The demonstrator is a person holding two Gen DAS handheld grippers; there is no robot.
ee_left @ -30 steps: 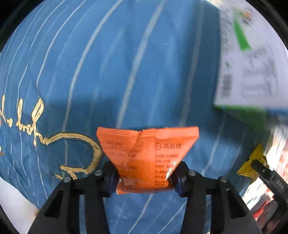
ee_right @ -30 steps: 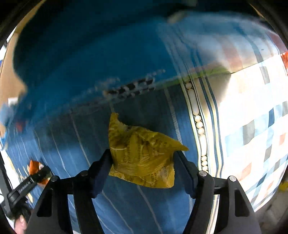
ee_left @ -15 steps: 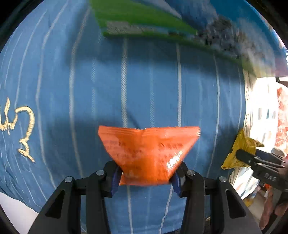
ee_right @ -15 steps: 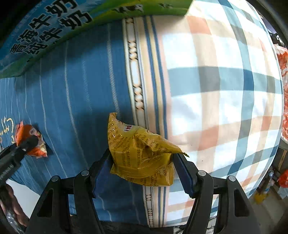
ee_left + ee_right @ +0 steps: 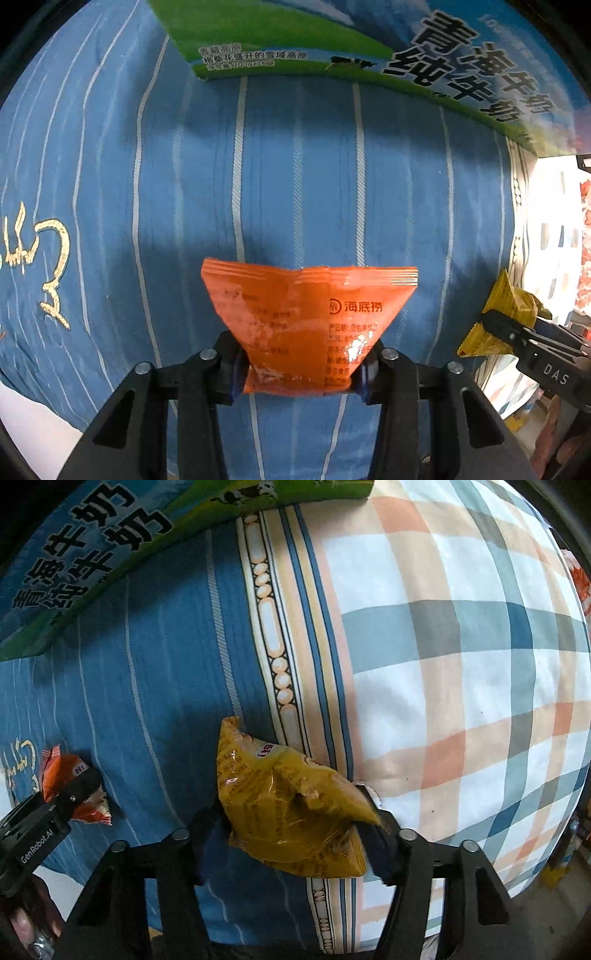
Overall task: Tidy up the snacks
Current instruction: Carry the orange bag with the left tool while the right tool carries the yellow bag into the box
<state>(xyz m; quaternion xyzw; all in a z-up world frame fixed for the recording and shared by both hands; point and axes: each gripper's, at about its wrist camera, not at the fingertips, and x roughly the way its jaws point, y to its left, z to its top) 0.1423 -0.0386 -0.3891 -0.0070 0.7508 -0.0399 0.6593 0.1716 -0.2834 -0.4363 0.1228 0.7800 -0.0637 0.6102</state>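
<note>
My left gripper [image 5: 301, 363] is shut on an orange snack packet [image 5: 306, 325], held above the blue striped cloth [image 5: 295, 166]. The same orange snack packet [image 5: 72, 788] and left gripper [image 5: 79, 788] show at the left edge of the right wrist view. My right gripper [image 5: 291, 821] is shut on a crumpled yellow snack packet [image 5: 284, 808], over the seam between the blue cloth and a plaid cloth [image 5: 461, 664]. That yellow snack packet [image 5: 506, 310] also appears at the right of the left wrist view, in the right gripper [image 5: 495, 325].
A green and blue milk carton box [image 5: 369, 44] lies at the far side of the blue cloth; the box [image 5: 92, 550] fills the upper left of the right wrist view. Gold embroidery [image 5: 51, 266] marks the cloth at left. A hand [image 5: 26, 923] holds the left gripper.
Both grippers swung from the box back over the cloth, keeping their packets. The box has shifted to the top of both views, and the motion blur is gone.
</note>
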